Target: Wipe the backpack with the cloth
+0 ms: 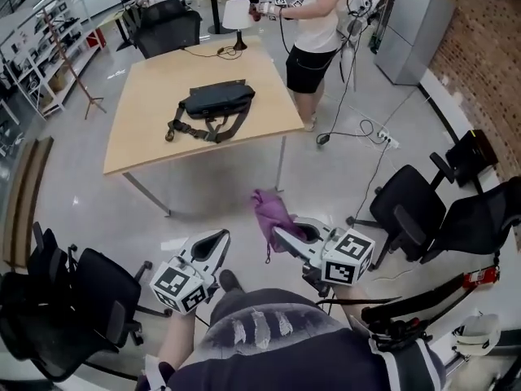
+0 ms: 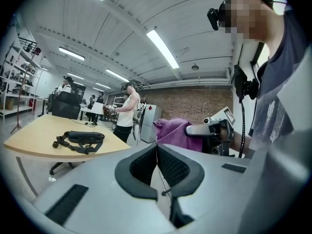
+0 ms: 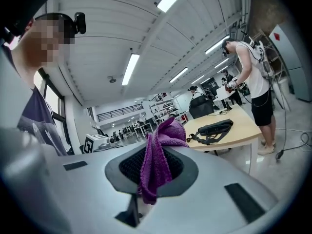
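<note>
Closest to me, the right gripper [image 1: 281, 233] is clamped on a purple cloth [image 1: 273, 210]. Its own view shows the fabric pinched between the pads, bunched above them with a tail hanging below. The left gripper [image 1: 218, 236] is held just beside it, its jaws brought together with nothing between them. Both are carried over the floor [image 1: 203, 202], in front of the wearer's body.

As I judge it, the wiping has not begun. The cloth is in hand, and that is all that is done. The black backpack [image 1: 216, 100] lies flat on the far table [image 1: 155, 141] with its straps spilling toward the near edge, well apart from the cloth and touched by neither gripper. What is left is to walk over, lay the cloth on the bag and rub it across, perhaps with the free gripper steadying it.

The table is pale wood on thin metal legs, otherwise bare apart from a white lamp [image 1: 238, 15] at its far end. The floor is glossy grey, with black office chairs [image 1: 415, 206] to either side of the wearer and a cable [image 1: 358, 129] trailing across it. Beyond the table stands a person [image 1: 317, 23] in a white top, and a grey cabinet [image 1: 415, 27] stands against a brick wall [image 1: 488, 55].
</note>
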`<state>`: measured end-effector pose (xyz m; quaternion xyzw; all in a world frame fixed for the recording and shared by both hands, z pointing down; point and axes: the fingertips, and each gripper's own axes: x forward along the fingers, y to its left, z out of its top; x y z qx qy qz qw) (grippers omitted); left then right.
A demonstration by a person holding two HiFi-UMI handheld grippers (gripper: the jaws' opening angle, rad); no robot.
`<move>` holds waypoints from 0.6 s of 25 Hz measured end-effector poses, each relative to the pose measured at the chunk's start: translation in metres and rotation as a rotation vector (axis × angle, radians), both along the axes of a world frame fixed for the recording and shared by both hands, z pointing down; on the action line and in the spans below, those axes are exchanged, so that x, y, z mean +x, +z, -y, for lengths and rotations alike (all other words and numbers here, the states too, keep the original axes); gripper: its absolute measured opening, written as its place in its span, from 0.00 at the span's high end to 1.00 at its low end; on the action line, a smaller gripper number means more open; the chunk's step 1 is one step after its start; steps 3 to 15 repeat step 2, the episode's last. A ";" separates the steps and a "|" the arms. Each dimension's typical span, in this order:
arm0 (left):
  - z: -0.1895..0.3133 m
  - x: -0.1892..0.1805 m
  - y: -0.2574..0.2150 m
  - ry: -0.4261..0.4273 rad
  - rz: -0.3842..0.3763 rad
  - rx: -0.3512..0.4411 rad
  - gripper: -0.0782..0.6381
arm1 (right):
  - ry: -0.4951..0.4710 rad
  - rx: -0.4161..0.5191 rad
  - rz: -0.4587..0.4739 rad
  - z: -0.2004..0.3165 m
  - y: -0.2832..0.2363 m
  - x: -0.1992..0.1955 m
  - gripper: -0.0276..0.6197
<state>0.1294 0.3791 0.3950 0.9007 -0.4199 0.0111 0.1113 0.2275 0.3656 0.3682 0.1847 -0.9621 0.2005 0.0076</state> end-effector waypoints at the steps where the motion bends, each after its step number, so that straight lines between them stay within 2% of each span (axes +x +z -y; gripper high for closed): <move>1: -0.009 0.011 -0.003 -0.013 -0.003 0.012 0.88 | -0.013 0.009 0.002 -0.006 -0.001 0.010 0.91; 2: -0.019 0.023 -0.007 -0.027 -0.006 0.023 0.88 | -0.028 0.018 0.003 -0.012 -0.003 0.020 0.91; 15: -0.019 0.023 -0.007 -0.027 -0.006 0.023 0.88 | -0.028 0.018 0.003 -0.012 -0.003 0.020 0.91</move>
